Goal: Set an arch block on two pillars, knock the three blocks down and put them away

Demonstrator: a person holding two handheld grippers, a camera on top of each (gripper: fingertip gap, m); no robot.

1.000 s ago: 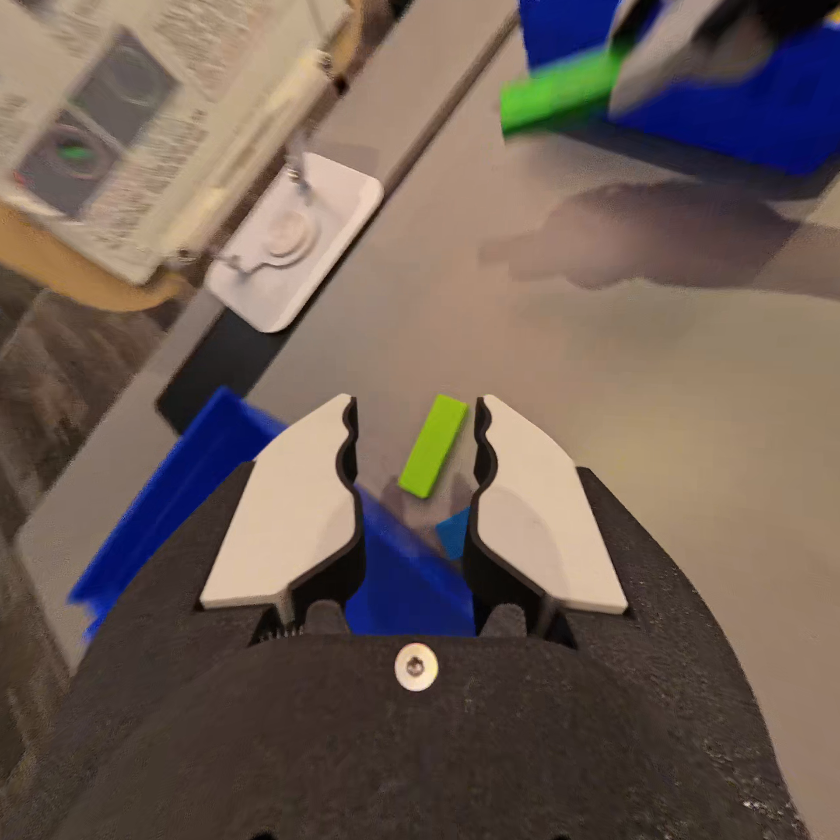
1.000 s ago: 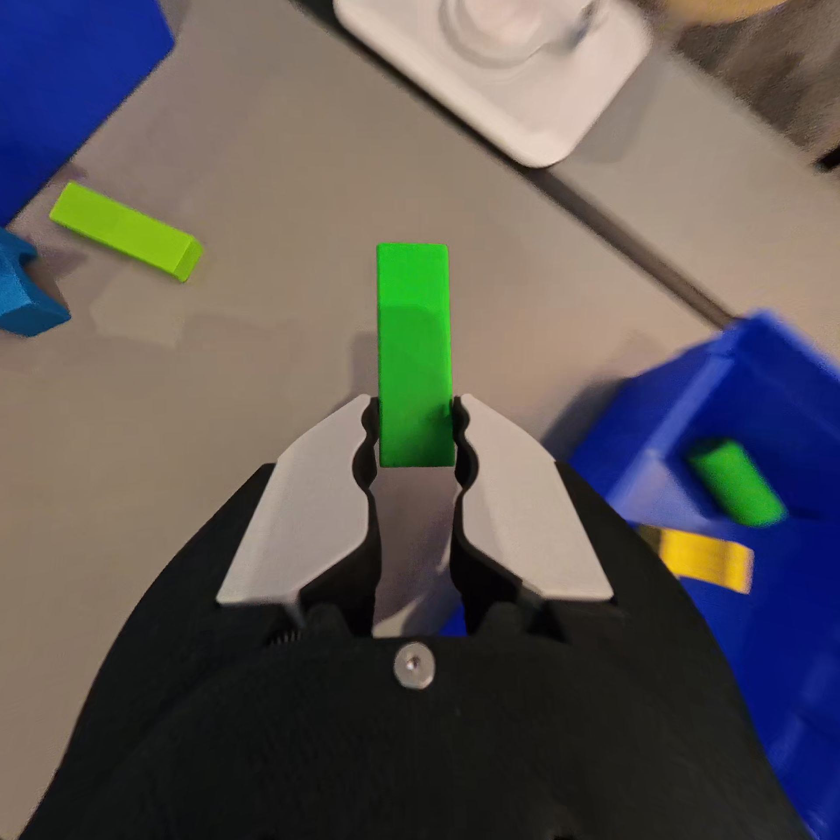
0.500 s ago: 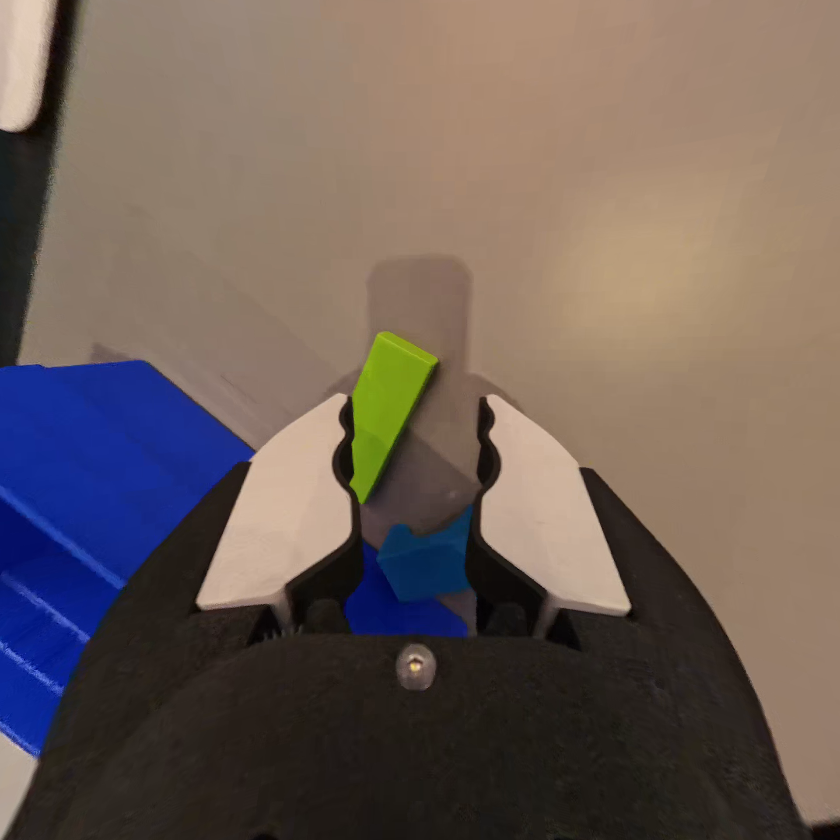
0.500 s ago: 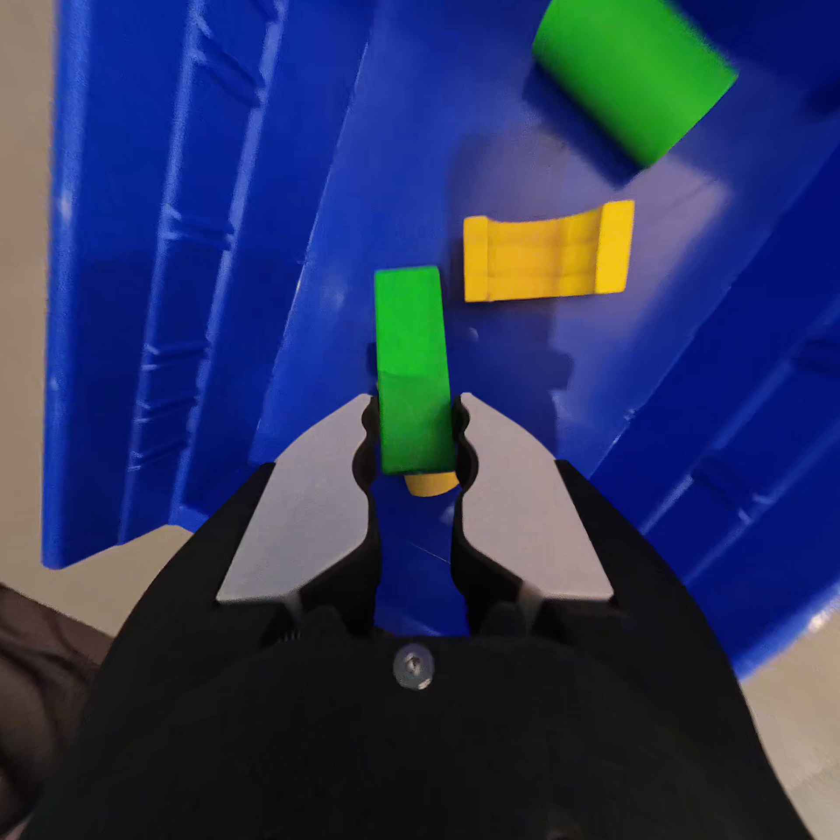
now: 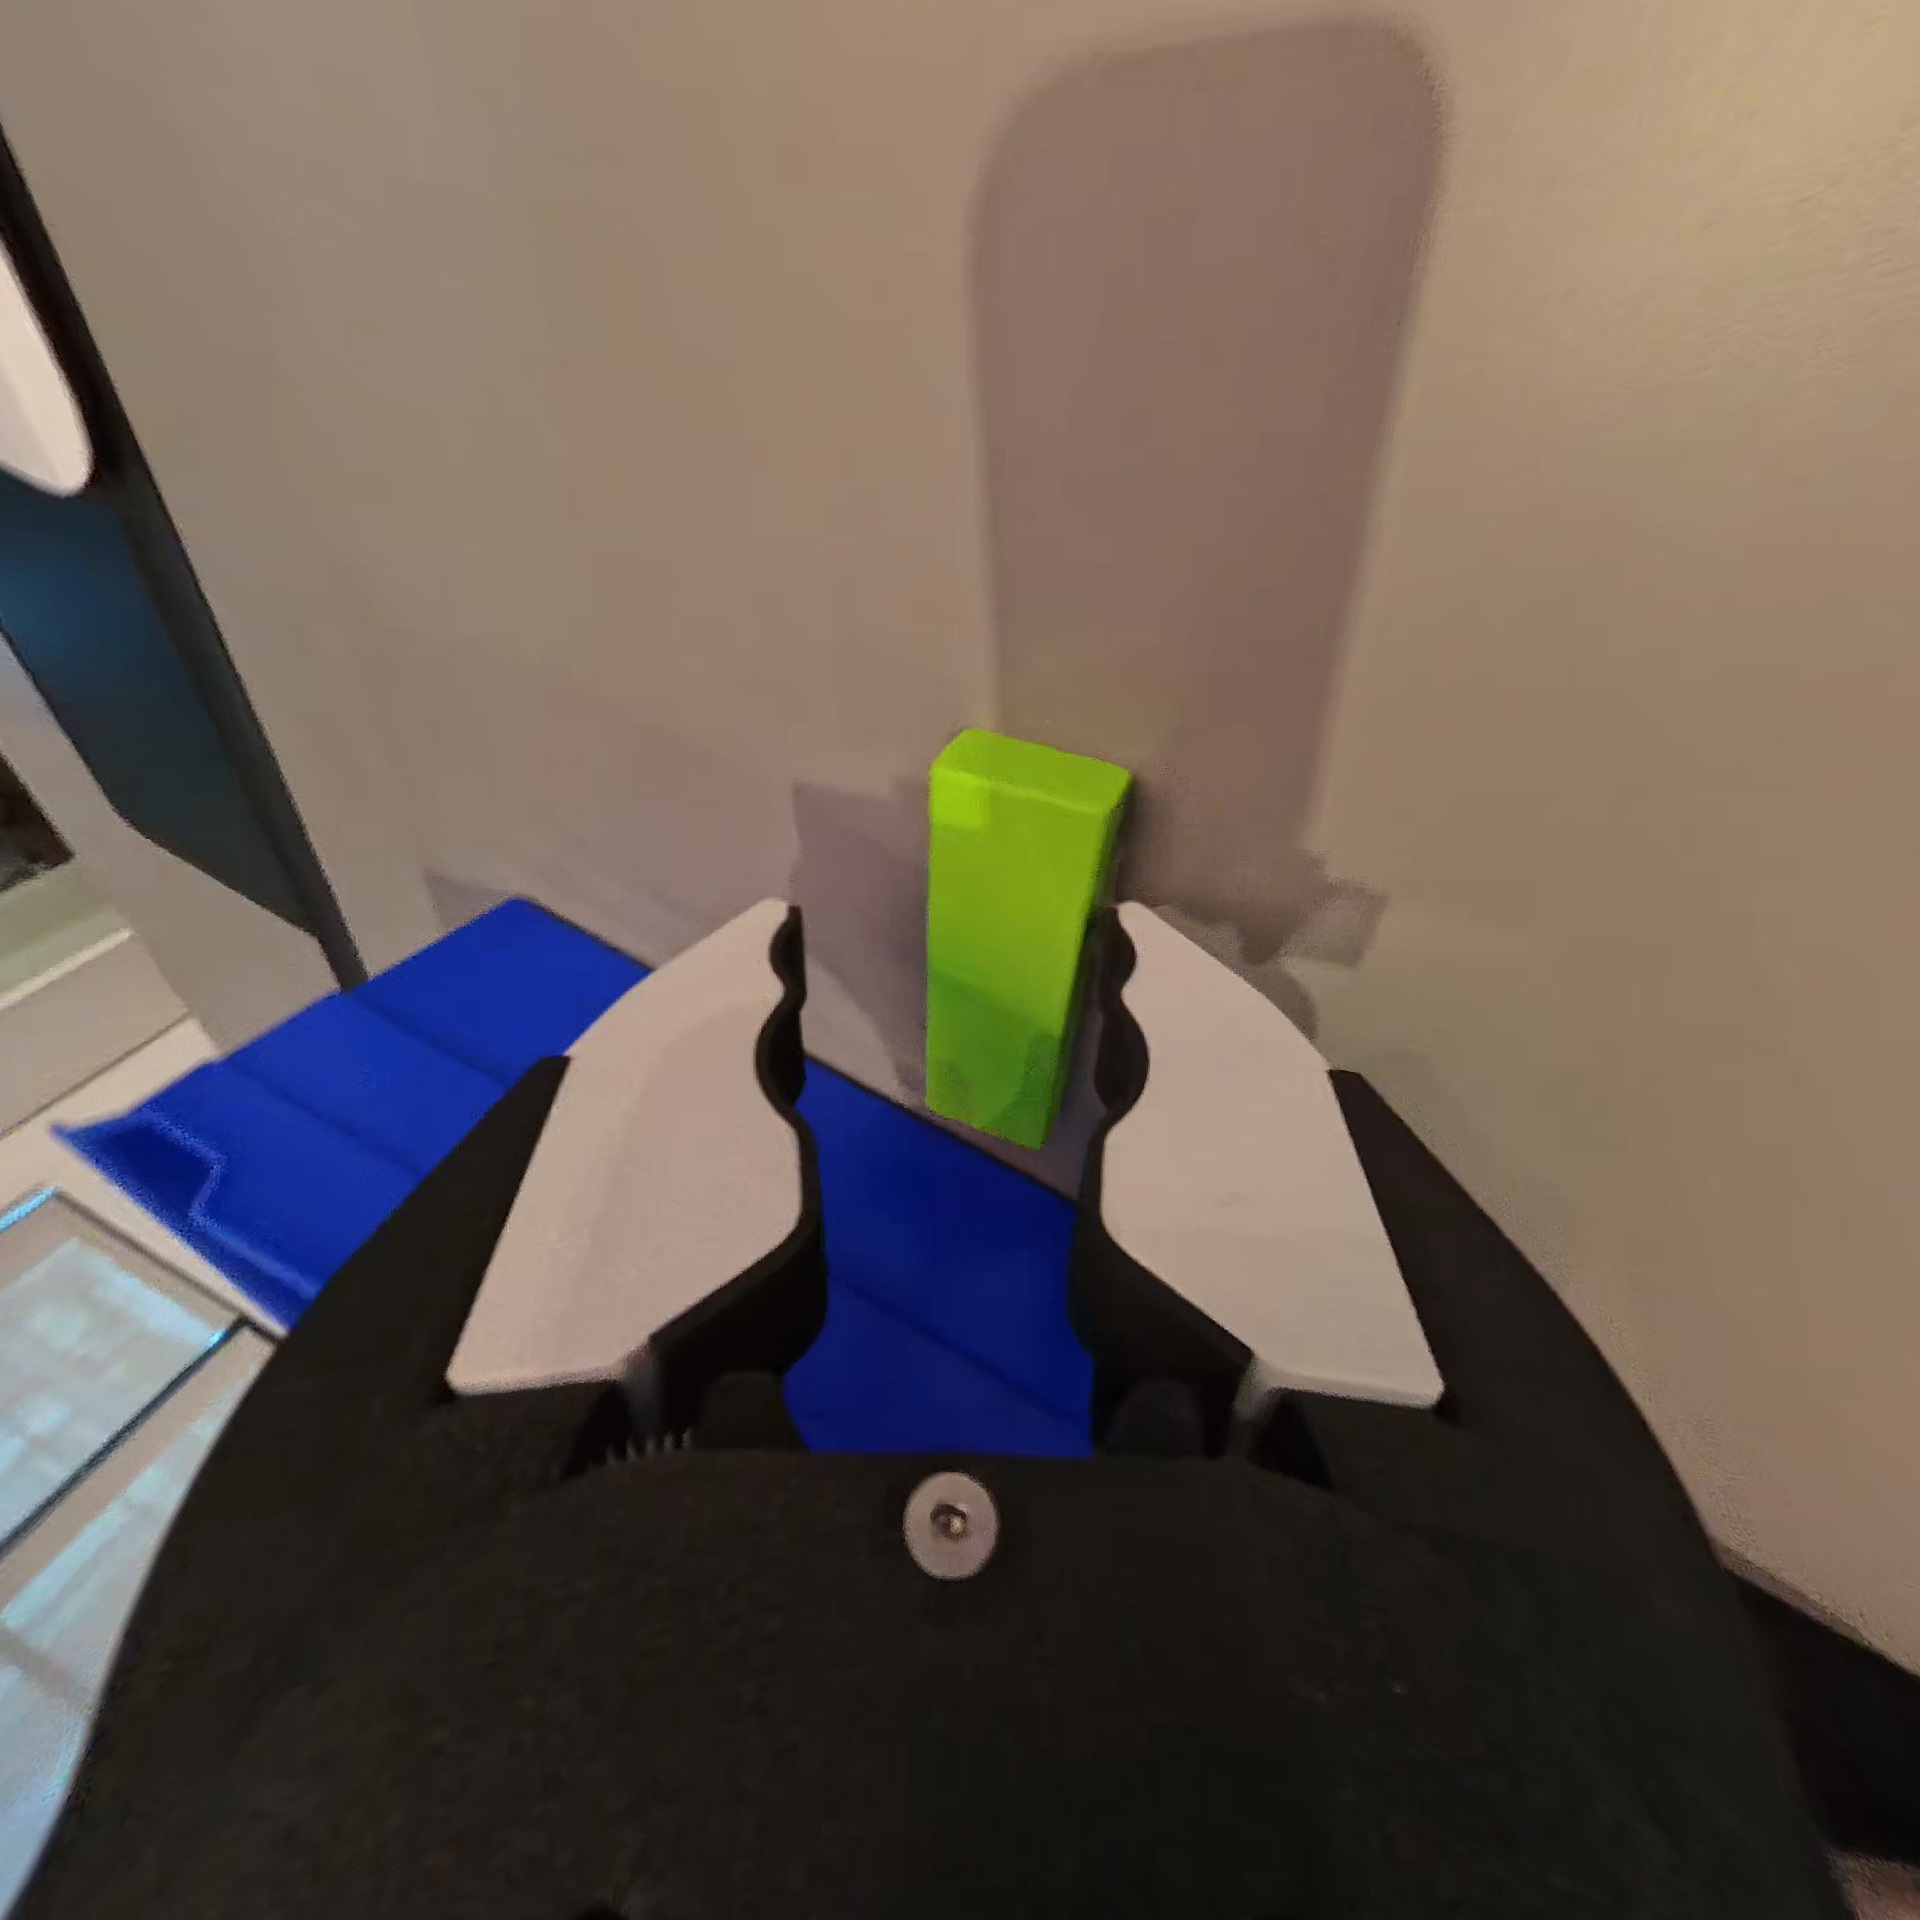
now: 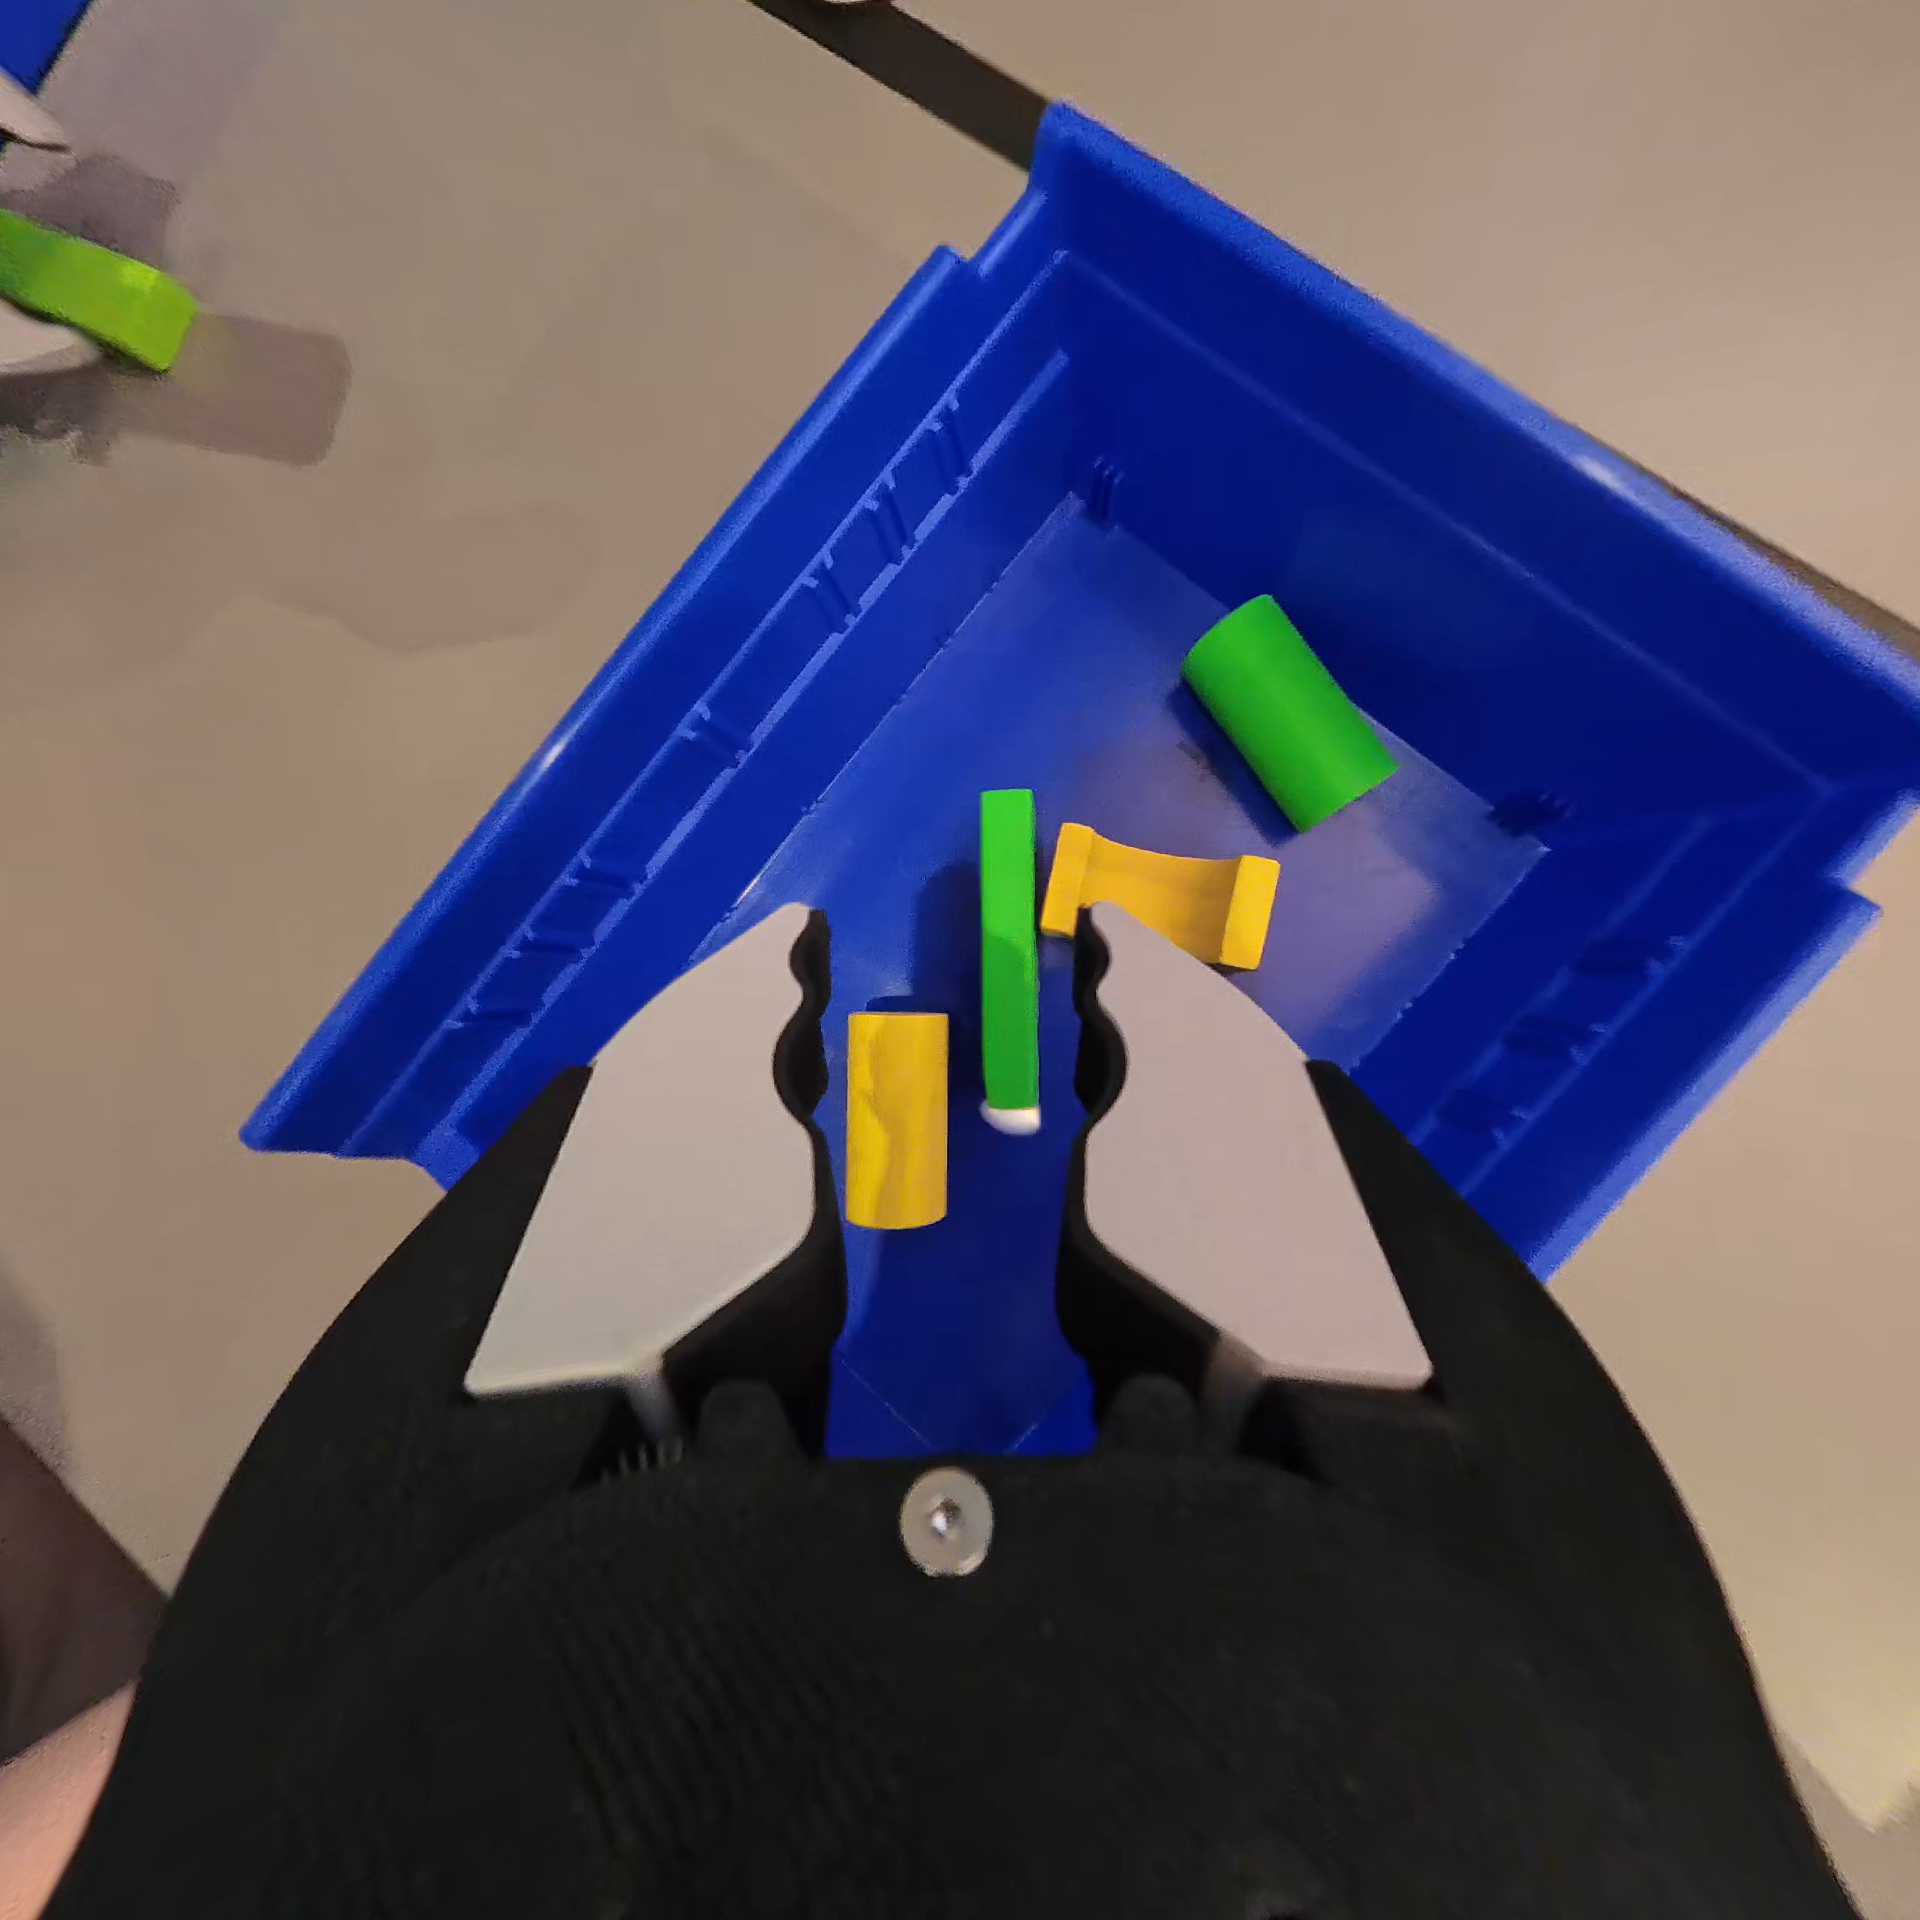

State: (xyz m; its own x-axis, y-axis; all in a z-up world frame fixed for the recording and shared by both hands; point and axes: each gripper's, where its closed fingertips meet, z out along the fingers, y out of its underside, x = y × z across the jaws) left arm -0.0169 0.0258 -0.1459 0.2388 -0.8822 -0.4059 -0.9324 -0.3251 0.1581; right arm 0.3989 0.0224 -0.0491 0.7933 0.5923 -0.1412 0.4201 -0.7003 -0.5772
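Observation:
A lime green pillar block lies on the grey table between the fingers of my left gripper. The jaws are open and the block rests against the right finger. It also shows in the right wrist view at the far left. My right gripper is open and empty above a blue bin. A darker green pillar block lies on its edge on the bin floor below the fingers. The blue arch block is out of view.
The bin also holds a yellow arch, a yellow cylinder and a green cylinder. A second blue bin sits by my left gripper. A dark gap runs along the table's left side. My right fingertips sit around 45 cm from my left ones.
My right gripper opened and let the dark green block drop into the bin, then rose. My left gripper moved forward around the lime block; the blue arch left its view.

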